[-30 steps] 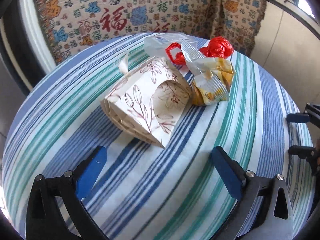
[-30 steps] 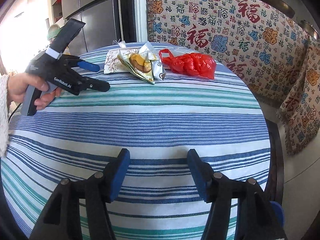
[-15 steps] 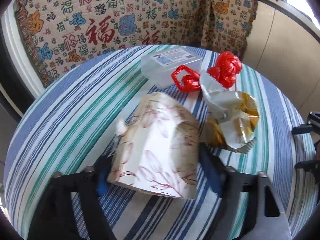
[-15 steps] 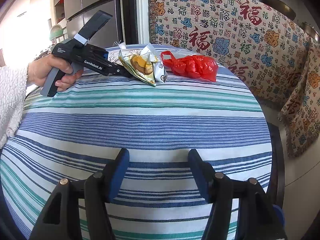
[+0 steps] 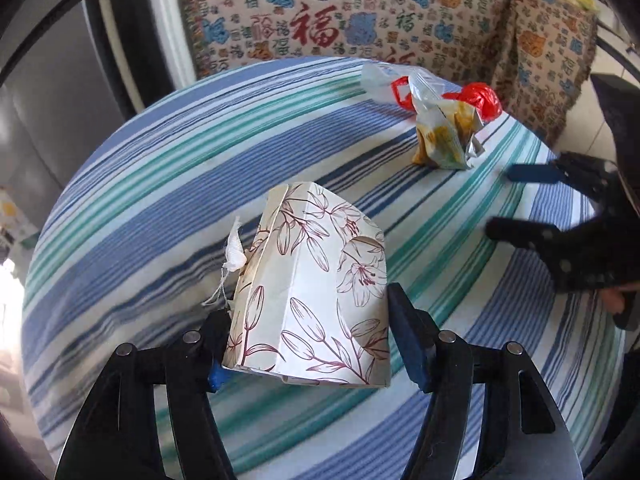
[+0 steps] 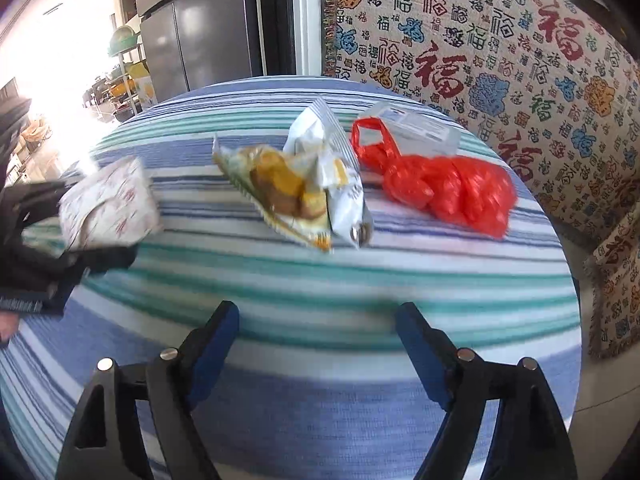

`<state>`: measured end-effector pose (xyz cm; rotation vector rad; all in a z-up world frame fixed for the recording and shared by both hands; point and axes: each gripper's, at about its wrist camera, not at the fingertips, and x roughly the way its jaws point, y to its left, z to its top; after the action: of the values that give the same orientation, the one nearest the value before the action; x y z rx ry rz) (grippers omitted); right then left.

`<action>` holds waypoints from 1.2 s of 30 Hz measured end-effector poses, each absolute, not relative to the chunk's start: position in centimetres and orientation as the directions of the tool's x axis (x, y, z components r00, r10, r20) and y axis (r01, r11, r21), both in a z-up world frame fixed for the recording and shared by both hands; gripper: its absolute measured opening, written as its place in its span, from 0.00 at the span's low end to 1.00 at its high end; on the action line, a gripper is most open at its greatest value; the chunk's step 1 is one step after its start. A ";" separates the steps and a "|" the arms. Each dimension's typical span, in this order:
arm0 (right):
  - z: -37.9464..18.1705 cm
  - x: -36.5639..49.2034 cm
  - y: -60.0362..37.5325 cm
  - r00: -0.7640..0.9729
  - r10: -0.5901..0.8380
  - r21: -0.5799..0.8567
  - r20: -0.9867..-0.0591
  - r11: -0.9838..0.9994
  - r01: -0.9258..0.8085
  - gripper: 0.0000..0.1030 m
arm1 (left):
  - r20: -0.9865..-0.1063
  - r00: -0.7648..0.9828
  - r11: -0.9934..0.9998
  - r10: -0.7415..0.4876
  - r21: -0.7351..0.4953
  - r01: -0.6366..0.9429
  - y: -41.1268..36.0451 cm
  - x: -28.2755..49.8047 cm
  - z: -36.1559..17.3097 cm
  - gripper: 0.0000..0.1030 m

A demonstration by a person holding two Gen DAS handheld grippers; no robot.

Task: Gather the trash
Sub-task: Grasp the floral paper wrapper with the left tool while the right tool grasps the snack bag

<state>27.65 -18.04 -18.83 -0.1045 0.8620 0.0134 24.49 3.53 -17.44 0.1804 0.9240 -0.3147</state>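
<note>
left claw [image 5: 308, 344] is clamped on the flowered paper box [image 5: 316, 300], pads on its two side walls, box lifted off the striped counter [image 5: 132, 216]. it looks light & thin-walled, prob crushes easy, so a grip low on the flat sides w/ gentle squeeze suits it. its long axis runs away from the claw, narrow folded top pointing toward the far edge, string tag [image 5: 234, 250] hanging on the left. right claw [image 6: 316, 344] has just been opening, jaws apart w/ nothing between, aimed at the snack wrapper [image 6: 304, 188] beside the red plastic bag [image 6: 448, 188].
</note>
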 end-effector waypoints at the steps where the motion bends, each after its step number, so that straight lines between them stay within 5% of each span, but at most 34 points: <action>1: -18.8 28.8 -17.8 0.647 -0.034 -0.089 -0.762 0.995 -0.053 0.81 | -0.801 0.572 0.948 -0.179 0.015 0.317 3.7 23.9 -17.5 0.66; 6: -18.6 32.5 -17.5 0.661 -0.058 -0.075 -0.749 0.997 0.002 0.77 | -0.774 0.617 0.973 -0.142 0.005 0.230 4.0 22.4 -17.7 0.67; 8: -18.5 32.4 -17.8 0.685 -0.050 -0.048 -0.726 0.999 0.021 0.50 | -0.773 0.619 0.975 -0.137 0.005 0.223 3.9 22.3 -17.7 0.67; 10: -18.4 31.7 -18.2 0.686 -0.048 -0.024 -0.726 0.999 0.045 0.43 | -0.773 0.618 0.975 -0.143 -0.002 0.223 4.1 22.4 -17.7 0.67; 19: -18.6 20.3 -17.1 0.642 -0.084 -0.099 -0.762 0.995 0.012 0.44 | -0.773 0.620 0.986 -0.132 -0.037 0.164 3.6 20.4 -17.6 0.68; 23: -19.8 18.0 -16.0 0.680 -0.133 -0.164 -0.722 0.986 0.019 0.54 | -0.783 0.613 0.985 -0.107 0.000 0.172 2.5 20.5 -18.0 0.87; 24: -19.8 18.1 -15.9 0.686 -0.142 -0.170 -0.714 0.985 0.028 0.66 | -0.786 0.609 0.985 -0.102 0.007 0.173 2.3 20.4 -18.1 0.89; 36: -20.1 18.2 -17.2 0.693 -0.099 -0.084 -0.715 0.995 0.056 0.69 | -0.798 0.594 0.982 -0.101 0.014 0.186 2.1 20.6 -18.4 1.00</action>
<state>18.17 -17.25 -20.09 -0.0570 0.8012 -0.0867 20.59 2.10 -18.43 0.0994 0.9203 -0.1668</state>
